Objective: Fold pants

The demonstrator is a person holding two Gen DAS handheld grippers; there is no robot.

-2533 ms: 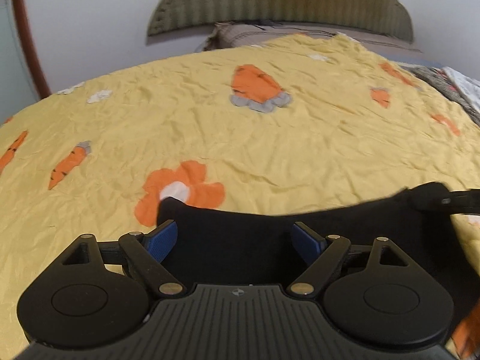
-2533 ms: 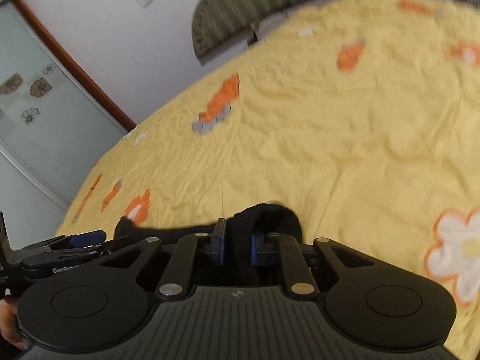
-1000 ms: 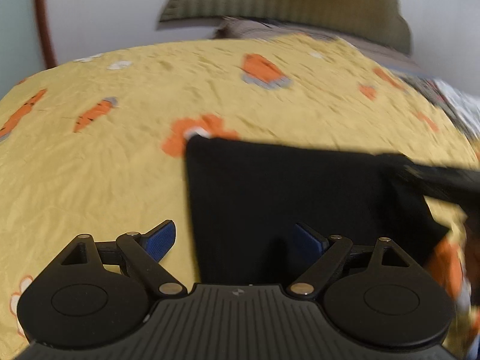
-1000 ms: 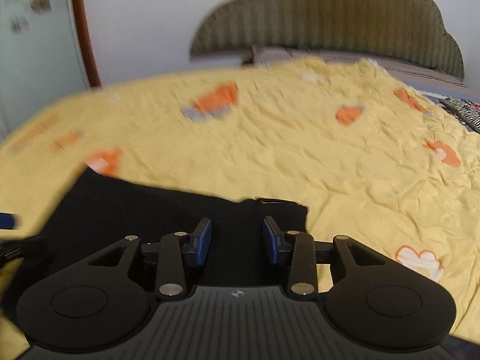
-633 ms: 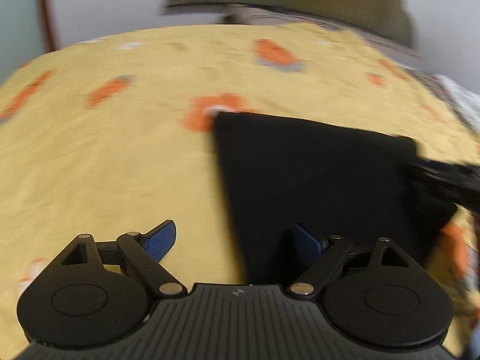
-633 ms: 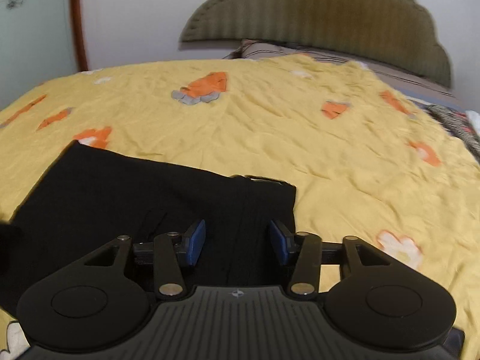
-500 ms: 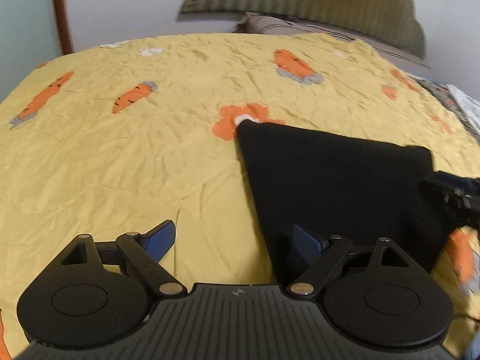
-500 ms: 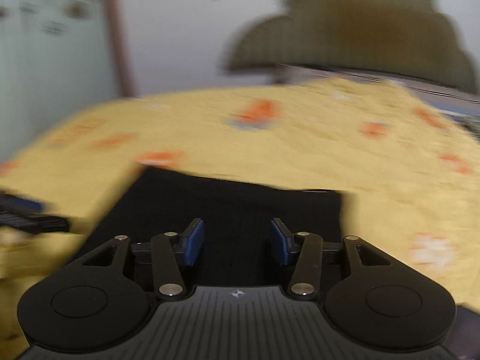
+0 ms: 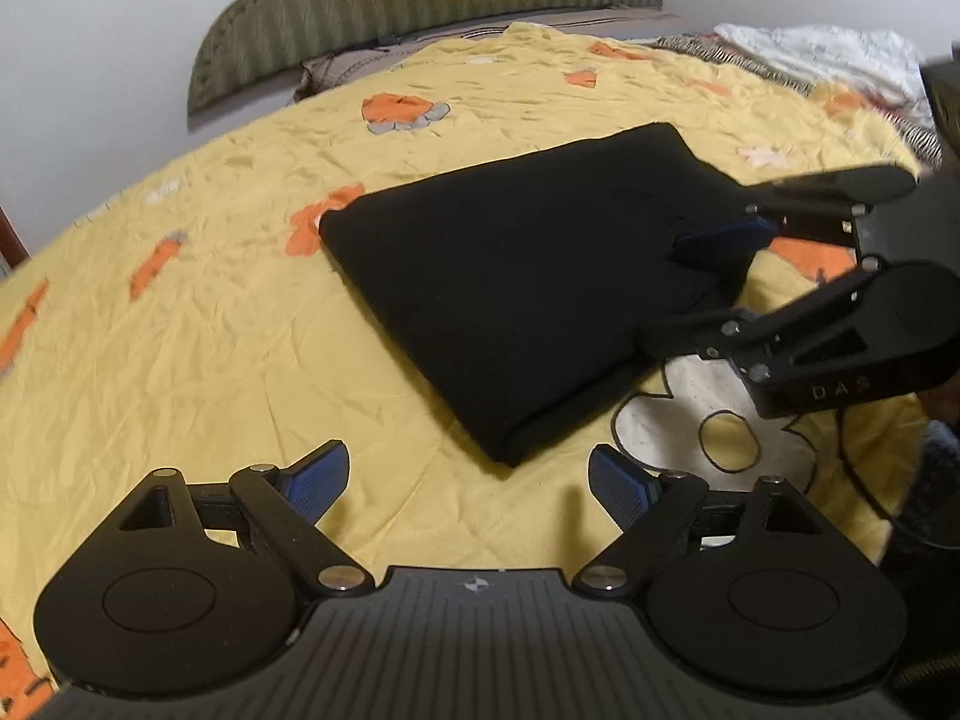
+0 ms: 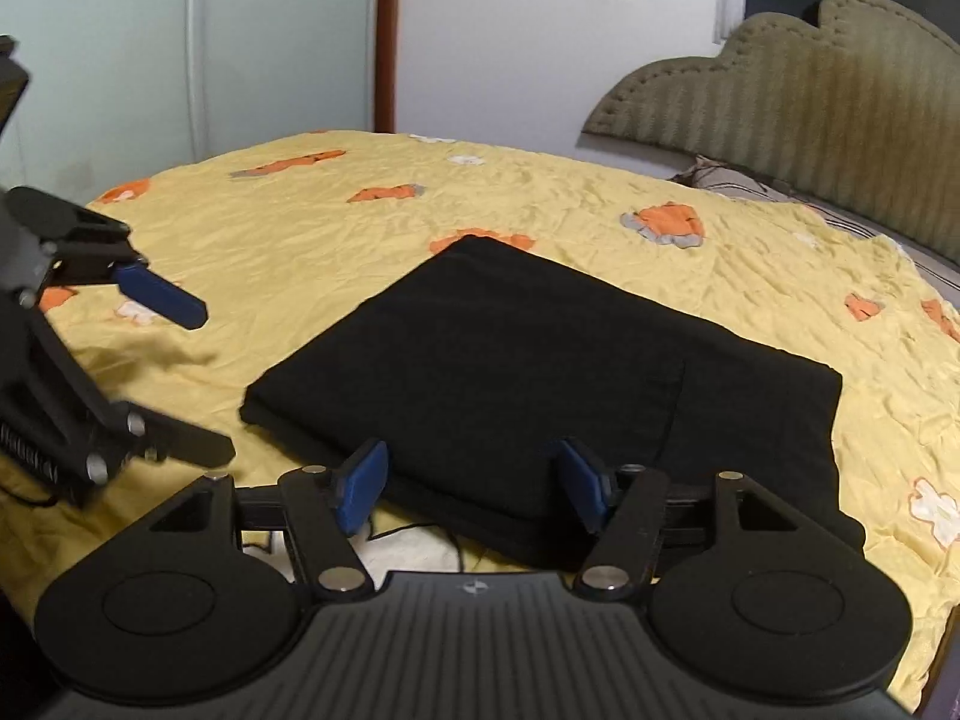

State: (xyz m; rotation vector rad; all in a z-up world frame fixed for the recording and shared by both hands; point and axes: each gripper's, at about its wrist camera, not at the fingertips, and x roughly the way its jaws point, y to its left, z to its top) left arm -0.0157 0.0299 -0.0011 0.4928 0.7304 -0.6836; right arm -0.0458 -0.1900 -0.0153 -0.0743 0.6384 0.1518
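The black pants (image 9: 528, 276) lie folded into a flat, thick rectangle on the yellow bedspread (image 9: 198, 312). My left gripper (image 9: 468, 480) is open over bare bedspread, just short of the pants' near corner, with nothing between its blue pads. In the right wrist view the pants (image 10: 540, 360) fill the middle. My right gripper (image 10: 471, 480) straddles their near edge with its jaws opening; the pads stand clear of the cloth. The right gripper (image 9: 690, 282) also shows at the pants' right end, and the left gripper (image 10: 180, 372) shows at the left.
A padded olive headboard (image 10: 798, 96) and a pillow (image 9: 360, 66) are at the far end of the bed. A heap of white cloth (image 9: 828, 54) lies at the back right. A glass wardrobe door (image 10: 180, 48) stands beyond the bed's far side.
My left gripper has drawn back off the pants onto bare bedspread. The right gripper's jaws have widened and the pants lie flat, let go. Both views have rolled.
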